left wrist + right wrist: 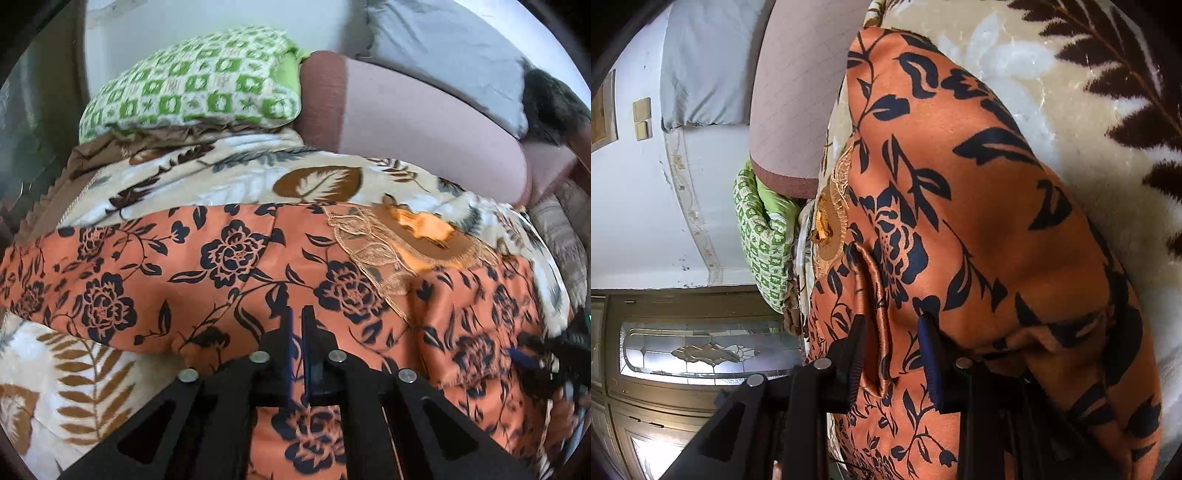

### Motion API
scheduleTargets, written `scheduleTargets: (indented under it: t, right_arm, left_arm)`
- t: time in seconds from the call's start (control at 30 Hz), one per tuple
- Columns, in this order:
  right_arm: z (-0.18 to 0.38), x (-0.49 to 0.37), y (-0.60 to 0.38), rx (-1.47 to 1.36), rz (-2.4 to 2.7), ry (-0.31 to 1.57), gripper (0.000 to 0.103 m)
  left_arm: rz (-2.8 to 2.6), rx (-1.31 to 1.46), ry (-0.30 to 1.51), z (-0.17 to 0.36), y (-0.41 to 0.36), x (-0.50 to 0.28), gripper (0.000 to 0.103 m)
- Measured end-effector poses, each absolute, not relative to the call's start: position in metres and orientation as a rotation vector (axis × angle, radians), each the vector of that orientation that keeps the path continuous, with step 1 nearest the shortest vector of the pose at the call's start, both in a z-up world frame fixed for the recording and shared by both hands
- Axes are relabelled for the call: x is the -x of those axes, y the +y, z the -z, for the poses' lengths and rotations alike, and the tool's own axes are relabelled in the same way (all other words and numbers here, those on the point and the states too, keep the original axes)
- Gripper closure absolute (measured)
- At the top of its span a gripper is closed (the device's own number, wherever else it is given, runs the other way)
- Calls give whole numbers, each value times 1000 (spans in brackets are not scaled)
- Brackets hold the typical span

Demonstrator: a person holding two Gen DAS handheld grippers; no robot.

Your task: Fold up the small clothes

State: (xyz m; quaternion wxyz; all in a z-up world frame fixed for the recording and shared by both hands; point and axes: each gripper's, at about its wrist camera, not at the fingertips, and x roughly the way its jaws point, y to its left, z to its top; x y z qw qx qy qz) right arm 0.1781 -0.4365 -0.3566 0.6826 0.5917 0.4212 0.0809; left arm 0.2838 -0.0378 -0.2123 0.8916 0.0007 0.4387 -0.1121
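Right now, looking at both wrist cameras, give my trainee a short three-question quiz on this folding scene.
1. True or false: the left gripper is nearly shut on the orange black-flowered satin garment.
2. What lies under that garment? A) cream leaf-print plush blanket B) bare wooden table
3. Fill in: a fold of fabric sits between the right gripper fingers, which stand ____.

Key: 1 true; 2 A; 3 apart.

Orange black-floral garment [229,266] spread on leaf-print blanket [229,173].
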Motion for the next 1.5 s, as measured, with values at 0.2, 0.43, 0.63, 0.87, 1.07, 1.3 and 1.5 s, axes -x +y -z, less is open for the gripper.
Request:
scheduleTargets:
  t: [0.2,0.43,0.63,0.87,1.07,1.3,1.5]
  right_arm:
    - [362,-175,-441,-1370,-197,938,71]
    - [360,-164,-457,-1427,-179,852,71]
    - [348,-158,-474,-1425,-230,769,70]
    - [362,-155,-478,-1470,-219,813,70]
    - [358,-156,-472,-1436,-206,830,70]
    - [348,-164,-453,-1354,-204,852,70]
    - [355,-166,-445,-1320,-168,894,71]
  left_arm:
    - [435,-312,756,195,-136,-238,17]
    - [527,-364,896,219,-219,-252,17]
    - [574,-396,973,245,-263,-254,17]
    - [536,-294,1034,265,-251,-282,86]
    - [526,-215,979,232,-220,-288,96]
    - [372,-52,894,183,-103,-302,96]
    - [62,59,1039,214,24,-333,93]
